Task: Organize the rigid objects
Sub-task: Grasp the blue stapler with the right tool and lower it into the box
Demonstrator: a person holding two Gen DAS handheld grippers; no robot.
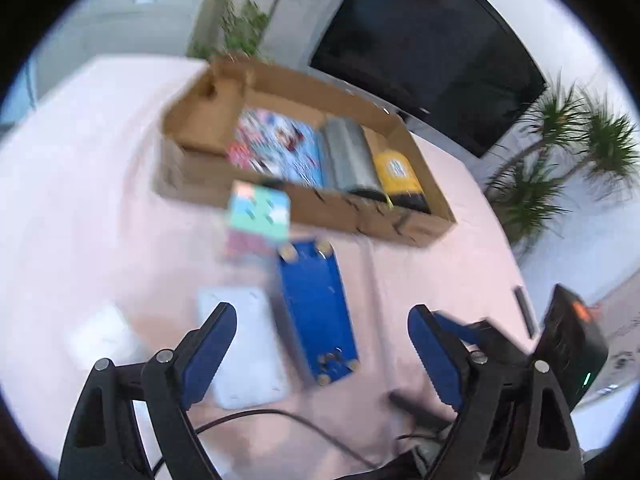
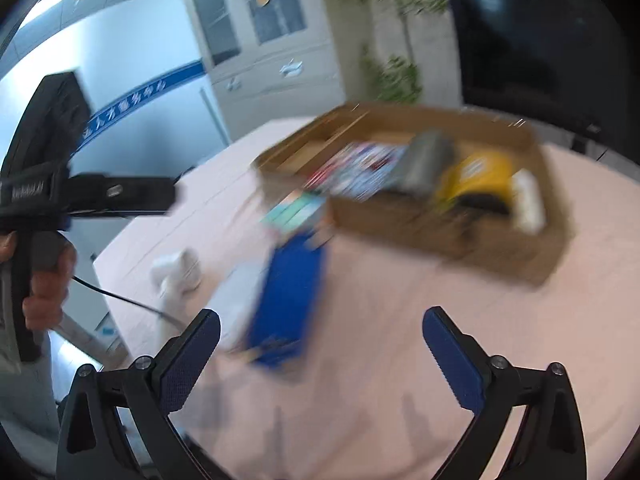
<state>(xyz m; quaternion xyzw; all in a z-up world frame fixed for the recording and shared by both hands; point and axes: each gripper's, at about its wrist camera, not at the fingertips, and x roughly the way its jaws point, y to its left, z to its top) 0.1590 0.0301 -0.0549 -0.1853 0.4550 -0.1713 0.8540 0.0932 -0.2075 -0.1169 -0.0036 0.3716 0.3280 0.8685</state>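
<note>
Both fisheye views look forward and down along their own fingers, from close above the pink table [image 1: 80, 200]. The 2 share the cardboard box [image 1: 312, 208] and blue case [image 1: 316, 312]; the right wrist view also catches the left gripper's handle at its left edge.

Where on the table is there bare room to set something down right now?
The pink table is bare on the right, between the cardboard box and the right claw. It is crowded on the left: blue case, white flat box and pastel box lie close together before the cardboard box.
</note>
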